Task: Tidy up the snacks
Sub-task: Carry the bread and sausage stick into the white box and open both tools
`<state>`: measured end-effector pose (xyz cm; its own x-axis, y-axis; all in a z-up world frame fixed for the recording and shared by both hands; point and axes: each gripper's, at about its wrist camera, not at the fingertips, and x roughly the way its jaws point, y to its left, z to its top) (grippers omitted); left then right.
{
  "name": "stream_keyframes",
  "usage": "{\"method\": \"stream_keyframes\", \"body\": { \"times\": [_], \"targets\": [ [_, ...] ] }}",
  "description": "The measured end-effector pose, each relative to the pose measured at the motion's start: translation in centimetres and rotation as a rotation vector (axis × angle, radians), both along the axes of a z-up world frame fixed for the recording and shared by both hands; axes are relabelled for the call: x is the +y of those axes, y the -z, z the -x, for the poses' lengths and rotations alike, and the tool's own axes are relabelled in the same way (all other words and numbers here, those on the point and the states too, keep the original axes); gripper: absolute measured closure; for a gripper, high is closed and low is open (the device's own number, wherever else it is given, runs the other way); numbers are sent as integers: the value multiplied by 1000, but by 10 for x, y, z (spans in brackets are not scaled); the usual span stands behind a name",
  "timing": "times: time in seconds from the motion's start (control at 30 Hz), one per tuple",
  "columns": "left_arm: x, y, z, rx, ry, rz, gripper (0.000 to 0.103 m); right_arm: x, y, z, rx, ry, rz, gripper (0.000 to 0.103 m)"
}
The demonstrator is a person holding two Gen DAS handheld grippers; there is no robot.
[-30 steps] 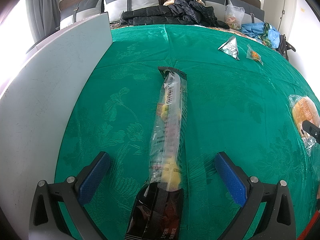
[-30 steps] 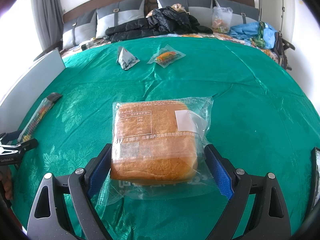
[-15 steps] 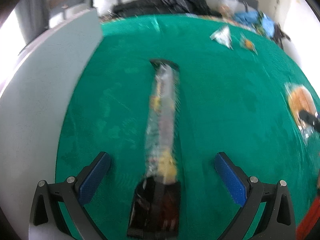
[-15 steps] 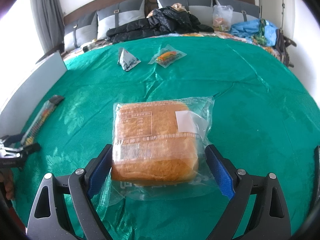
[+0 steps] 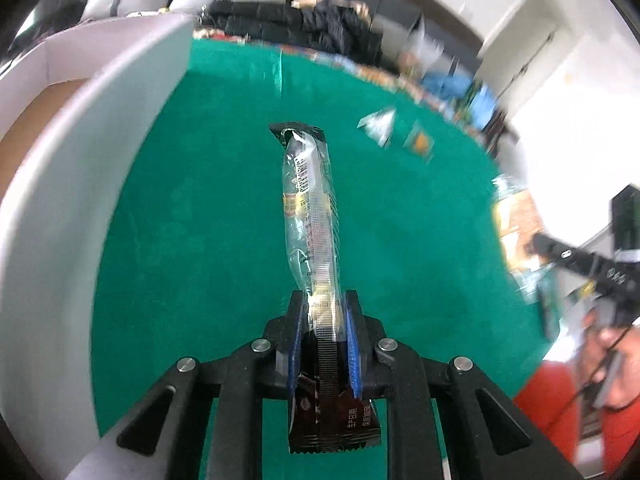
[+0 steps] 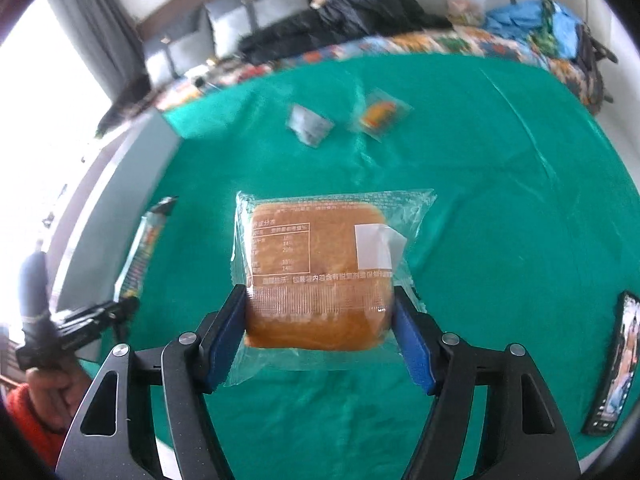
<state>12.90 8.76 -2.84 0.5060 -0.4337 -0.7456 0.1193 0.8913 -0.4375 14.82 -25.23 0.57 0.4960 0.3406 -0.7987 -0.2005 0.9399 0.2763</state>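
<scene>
Early stage, judged from how things lie: the left tool (image 5: 325, 332) is clamped on the dark lower end of a long narrow clear-plastic snack packet with dark sealed ends (image 5: 312, 216), and the right tool (image 6: 320, 320), its jaws just closed in, is pressed on both sides of a square golden bread loaf in a clear wrapper (image 6: 316, 276). Both packets appear raised off the green patterned cloth (image 6: 500, 208). A small silver triangular packet (image 6: 309, 125) and a small clear packet with orange contents (image 6: 380, 117) are left lying on the cloth far from the tools; nothing is seen placed in the white-walled cardboard box (image 5: 48, 184) at the left, as far as visible.
</scene>
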Motion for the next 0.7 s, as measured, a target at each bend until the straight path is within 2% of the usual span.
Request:
{"method": "stream_keyframes", "body": {
  "times": [0.07,0.17,0.23,0.33,0.37,0.4,0.47,0.57,0.7],
  "targets": [
    [22,-23,9,-35,-34,54,85,18,-15,3,-22,-31,-31,31],
    [70,-57,22,-89,-115,79,85,69,-45,0,-71,-114,-91,31],
    [107,-74,30,-114,-184,61,85,123,-70,-2,-100,-210,-143,31],
    [170,-89,46,-125,-333,-55,81,197,-96,1,-128,-348,-181,30],
    [191,-89,52,-109,-392,-102,67,225,-104,2,-131,-398,-198,28],
    [208,-89,56,-85,-443,-137,33,254,-110,4,-131,-443,-218,28],
    [241,-87,71,-66,-551,-170,1,311,-120,3,-113,-505,-252,22],
    [269,-81,96,-70,-645,-170,1,358,-125,3,-112,-534,-245,22],
    [277,-69,114,-56,-674,-180,1,366,-136,9,-155,-540,-270,22]
  ]
}}
